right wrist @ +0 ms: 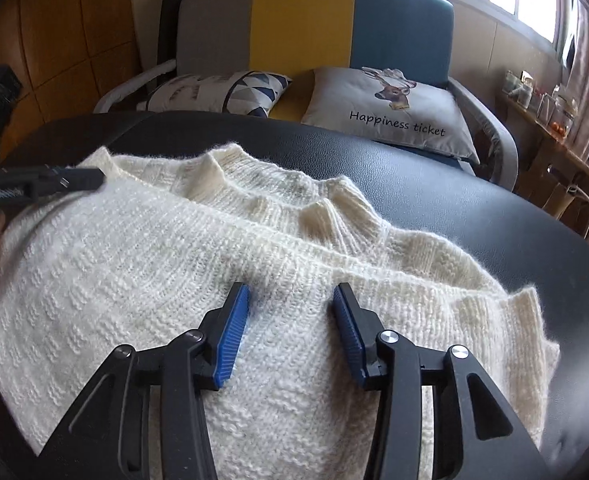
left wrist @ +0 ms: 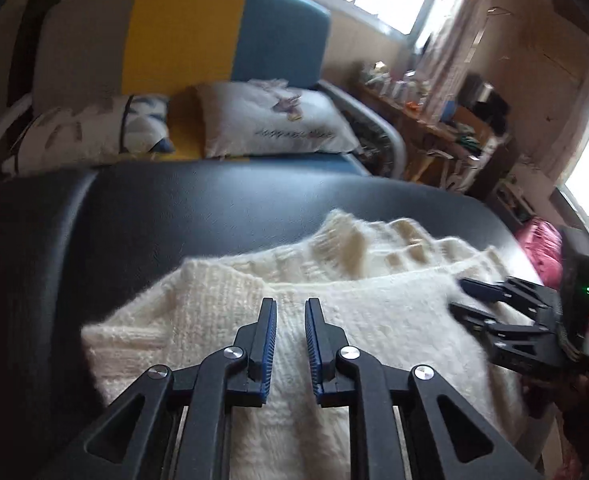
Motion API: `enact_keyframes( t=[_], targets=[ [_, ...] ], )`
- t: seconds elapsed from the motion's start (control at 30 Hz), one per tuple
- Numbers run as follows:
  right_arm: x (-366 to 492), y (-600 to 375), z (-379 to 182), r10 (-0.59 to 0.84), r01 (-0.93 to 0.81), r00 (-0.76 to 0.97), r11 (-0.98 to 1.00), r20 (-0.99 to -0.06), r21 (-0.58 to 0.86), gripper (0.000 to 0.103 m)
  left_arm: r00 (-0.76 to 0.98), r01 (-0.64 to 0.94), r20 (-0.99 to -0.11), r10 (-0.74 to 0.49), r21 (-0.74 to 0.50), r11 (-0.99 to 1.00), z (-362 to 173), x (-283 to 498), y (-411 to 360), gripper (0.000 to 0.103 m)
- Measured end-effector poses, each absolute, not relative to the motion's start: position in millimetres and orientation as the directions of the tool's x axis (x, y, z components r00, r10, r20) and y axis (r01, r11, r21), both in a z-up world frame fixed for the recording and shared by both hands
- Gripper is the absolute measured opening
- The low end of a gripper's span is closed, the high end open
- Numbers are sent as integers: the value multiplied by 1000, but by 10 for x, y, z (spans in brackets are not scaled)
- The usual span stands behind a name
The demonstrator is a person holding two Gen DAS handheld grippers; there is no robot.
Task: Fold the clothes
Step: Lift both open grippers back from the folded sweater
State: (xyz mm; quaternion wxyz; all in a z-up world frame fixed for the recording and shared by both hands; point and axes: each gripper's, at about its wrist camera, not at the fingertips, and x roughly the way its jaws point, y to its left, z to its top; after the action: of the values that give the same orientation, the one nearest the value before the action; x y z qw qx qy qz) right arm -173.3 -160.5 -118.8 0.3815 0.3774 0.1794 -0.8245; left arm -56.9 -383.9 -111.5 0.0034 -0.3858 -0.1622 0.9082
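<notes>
A cream knitted sweater (left wrist: 374, 320) (right wrist: 134, 260) lies folded over itself on a black padded table (left wrist: 174, 208) (right wrist: 474, 208), its ribbed collar towards the far side. In the left wrist view my left gripper (left wrist: 291, 304) hovers over the sweater's left part, jaws a narrow gap apart with nothing pinched between them. My right gripper (right wrist: 290, 288) stands open over the sweater's middle, nothing between its blue pads (right wrist: 230, 332). Each gripper shows in the other's view: the right gripper (left wrist: 457, 295) at the sweater's right edge, the left gripper (right wrist: 94, 180) at its far left corner, a hand behind it.
Beyond the table stands an armchair (right wrist: 302, 20) in grey, yellow and blue with two cushions (right wrist: 390, 108) (right wrist: 222, 92). A cluttered wooden shelf (right wrist: 550, 120) runs along the right wall under the windows. Pink fabric (left wrist: 542, 244) lies off the table's right edge.
</notes>
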Motion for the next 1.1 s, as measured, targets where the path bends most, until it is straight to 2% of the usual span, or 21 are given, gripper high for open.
enact_keyframes(
  t=[0.03,0.13,0.2,0.3,0.43,0.57,0.67,0.83,0.9,1.1],
  targets=[
    [-1732,-1599,-1188,-496,764,-423,-645,-758,-5,48,-694,100,-707,139,-286,-953,-1107,-558,-3826,15],
    [-1726,-1589,-1191,-496,761,-426,-648,-757,-3,49,-625,145,-780,41,-167,-975,-1279,-584,-3832,17],
    [-1745,-1585,-1185,-494,759,-428,-652,-757,-4,50,-635,182,-770,70,-237,-954,-1306,-563,-3946,17],
    [-1761,-1545,-1105,-486,748,-423,-664,-765,9,51,-646,217,-760,72,-274,-937,-1209,-528,-3933,16],
    [-1690,-1256,-890,-524,727,-421,-683,-740,71,51,-682,153,-729,59,-220,-963,-1011,-387,-3652,16],
    [-1547,-432,-689,-553,645,-449,-744,-702,173,51,-697,25,-709,106,-172,-985,-878,-323,-3165,16],
    [-1424,243,-648,-567,574,-443,-774,-694,267,51,-672,-57,-726,147,-146,-988,-906,-398,-2775,16],
    [-1167,933,-828,-620,564,-325,-733,-714,379,51,-632,-162,-748,203,-128,-978,-946,-553,-2215,16],
    [-1136,1101,-916,-643,557,-302,-718,-704,417,56,-628,-180,-752,198,-107,-978,-937,-659,-2056,16],
    [-1397,1152,-1153,-734,586,-177,-614,-656,529,56,-603,-217,-757,254,-151,-964,-898,-950,-1745,16]
  ],
)
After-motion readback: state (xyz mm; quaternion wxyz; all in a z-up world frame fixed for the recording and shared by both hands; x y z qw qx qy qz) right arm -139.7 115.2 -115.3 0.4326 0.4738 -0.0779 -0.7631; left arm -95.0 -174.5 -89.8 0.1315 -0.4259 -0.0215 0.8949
